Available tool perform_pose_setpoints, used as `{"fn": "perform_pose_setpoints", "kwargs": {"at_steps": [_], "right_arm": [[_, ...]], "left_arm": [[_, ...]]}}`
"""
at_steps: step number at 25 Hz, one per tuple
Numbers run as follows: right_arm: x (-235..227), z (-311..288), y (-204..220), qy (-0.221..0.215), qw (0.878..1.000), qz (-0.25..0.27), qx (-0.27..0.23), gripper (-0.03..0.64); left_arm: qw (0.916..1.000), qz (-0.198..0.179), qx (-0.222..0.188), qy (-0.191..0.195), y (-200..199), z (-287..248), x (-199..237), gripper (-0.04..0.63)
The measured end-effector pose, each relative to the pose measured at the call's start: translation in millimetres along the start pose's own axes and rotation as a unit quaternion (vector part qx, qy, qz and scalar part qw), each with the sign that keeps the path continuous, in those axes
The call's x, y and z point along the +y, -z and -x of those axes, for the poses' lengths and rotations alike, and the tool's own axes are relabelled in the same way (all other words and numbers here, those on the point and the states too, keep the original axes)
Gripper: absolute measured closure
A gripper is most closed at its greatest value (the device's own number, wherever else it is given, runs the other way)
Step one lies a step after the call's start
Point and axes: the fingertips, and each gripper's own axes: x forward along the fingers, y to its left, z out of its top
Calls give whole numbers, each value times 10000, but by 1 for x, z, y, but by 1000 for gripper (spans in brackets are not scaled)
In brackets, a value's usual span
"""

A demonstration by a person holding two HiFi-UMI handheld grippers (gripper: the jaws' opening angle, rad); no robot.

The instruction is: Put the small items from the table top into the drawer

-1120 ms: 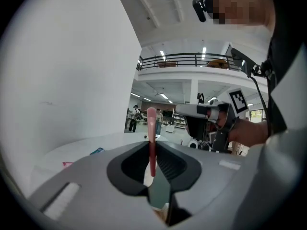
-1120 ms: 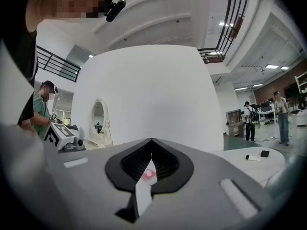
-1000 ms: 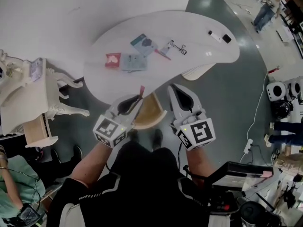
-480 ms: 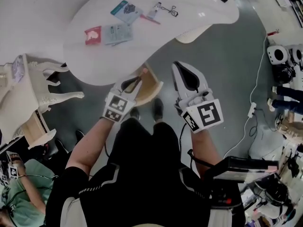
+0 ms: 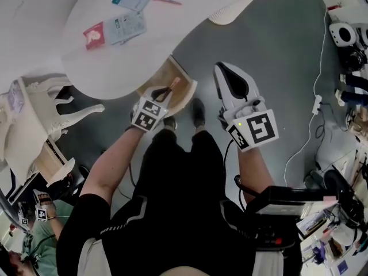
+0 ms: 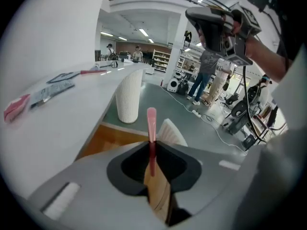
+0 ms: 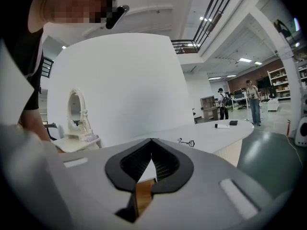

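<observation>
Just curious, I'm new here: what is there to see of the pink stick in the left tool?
The pink stick is slim and straight, dark red low down, paler pink at its rounded tip, perhaps plastic. The left gripper fingers pinch its lower part; the tip pokes out above the open wooden drawer.

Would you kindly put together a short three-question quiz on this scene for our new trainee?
1. True or false: the left tool is shut on a pink stick.
2. Which describes the right tool? A) shut, with nothing in it; B) gripping a spoon; C) wide open.
3. Fill in: the open wooden thing under the edge of the table, just below the left tool, is a ____.

Key
1. True.
2. A.
3. drawer.
</observation>
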Motion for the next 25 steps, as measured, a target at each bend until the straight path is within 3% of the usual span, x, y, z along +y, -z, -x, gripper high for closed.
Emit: {"fn": "perform_pose_setpoints", "kwargs": {"at_steps": [15, 20, 25], "right_arm": [[-33, 14, 50, 367, 9985, -233, 335, 614], [-49, 23, 61, 558, 9971, -295, 414, 614], [-63, 31, 74, 762, 9953, -344, 493, 614]], "left_arm": [[9911, -341, 1277, 131, 63, -71, 23, 551], [9867, -94, 1621, 95, 79, -94, 31, 551], [9813, -108, 1921, 61, 93, -109, 36, 551]]}}
